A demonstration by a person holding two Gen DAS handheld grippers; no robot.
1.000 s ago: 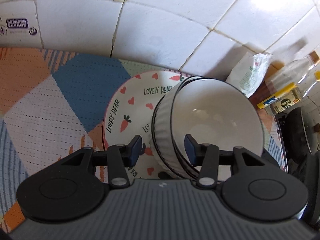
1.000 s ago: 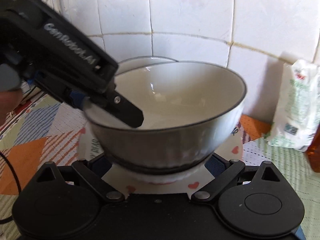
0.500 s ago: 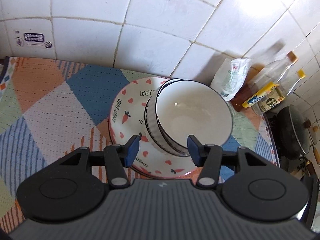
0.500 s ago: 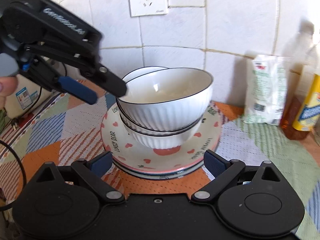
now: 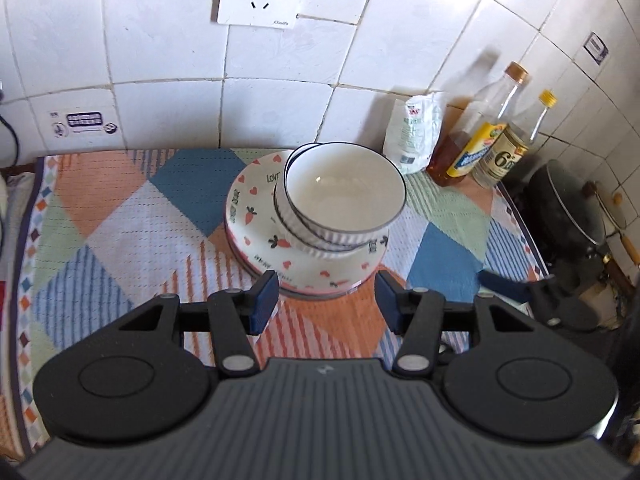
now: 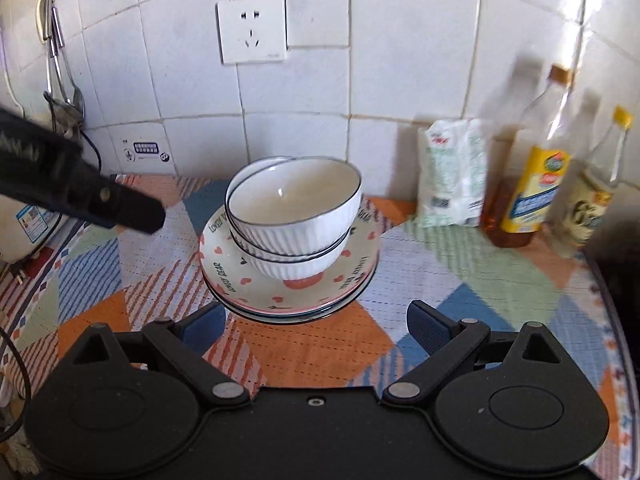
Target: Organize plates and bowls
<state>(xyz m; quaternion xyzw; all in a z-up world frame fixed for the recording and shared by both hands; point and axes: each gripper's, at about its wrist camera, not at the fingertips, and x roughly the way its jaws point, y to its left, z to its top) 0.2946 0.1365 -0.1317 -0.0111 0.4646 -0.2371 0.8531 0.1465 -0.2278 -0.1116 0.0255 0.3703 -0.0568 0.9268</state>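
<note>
Two white ribbed bowls [image 5: 344, 204] with dark rims sit nested and a little askew on a stack of plates [image 5: 248, 208]; the top plate has hearts, carrots and "LOVELY BEAR" lettering. The stack rests on a patchwork cloth. The bowls [image 6: 292, 208] and plates [image 6: 224, 264] also show in the right wrist view. My left gripper [image 5: 326, 304] is open and empty, in front of the stack and clear of it. My right gripper [image 6: 316, 328] is open and empty, also in front of the stack. The left gripper's finger [image 6: 132, 208] shows at the left of the right wrist view.
A white packet [image 5: 414, 132] and several bottles [image 5: 484, 136] stand against the tiled wall right of the stack. A dark wok [image 5: 568, 204] sits at far right. A wall socket [image 6: 252, 28] is above. A white appliance [image 6: 24, 224] and cords are at far left.
The left gripper has let go of the top bowl's rim. Both grippers have drawn back from the stack, which now looks smaller and farther away. The bowls stay on the plates.
</note>
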